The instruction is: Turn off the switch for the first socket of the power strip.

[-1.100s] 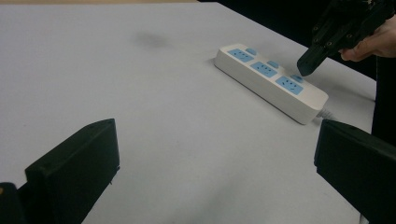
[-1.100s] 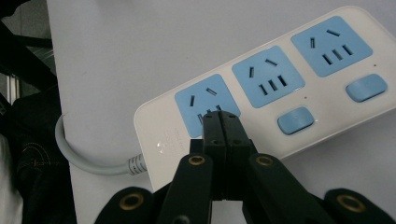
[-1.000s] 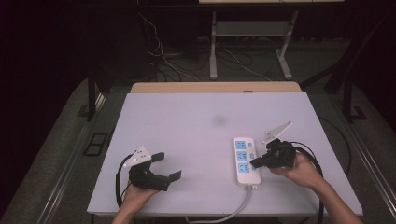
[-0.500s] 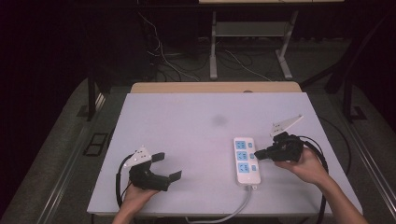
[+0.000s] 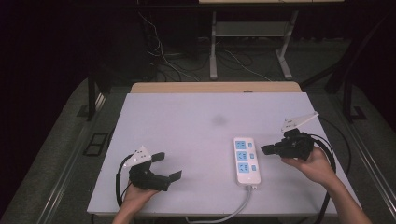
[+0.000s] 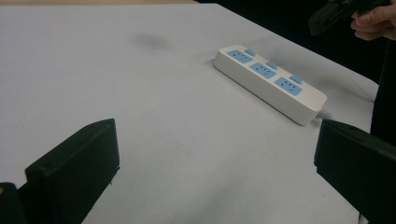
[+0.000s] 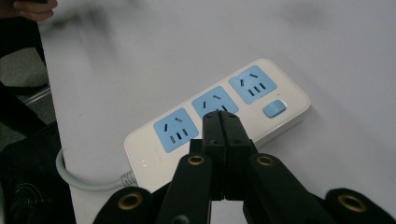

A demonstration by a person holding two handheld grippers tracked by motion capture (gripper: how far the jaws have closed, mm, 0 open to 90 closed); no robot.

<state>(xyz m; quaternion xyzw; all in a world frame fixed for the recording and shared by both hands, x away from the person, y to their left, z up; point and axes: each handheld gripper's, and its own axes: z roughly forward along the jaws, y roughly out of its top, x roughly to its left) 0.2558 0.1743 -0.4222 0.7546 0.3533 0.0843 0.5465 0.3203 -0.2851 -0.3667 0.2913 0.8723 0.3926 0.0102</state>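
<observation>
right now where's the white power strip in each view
high view: the power strip lies lower right of centre on the table, just left of the right hand-held gripper.
left gripper view: it sits upper right of centre, running diagonally.
right gripper view: it lies at centre, right behind the shut jaws.
shared landmark: its three blue sockets, with the grey cord leaving one end.

The power strip (image 5: 246, 161) lies on the table (image 5: 187, 121), right of centre.

One power strip (image 5: 246, 160) — three blue sockets, three blue switches — one table (image 5: 187, 121).
</observation>
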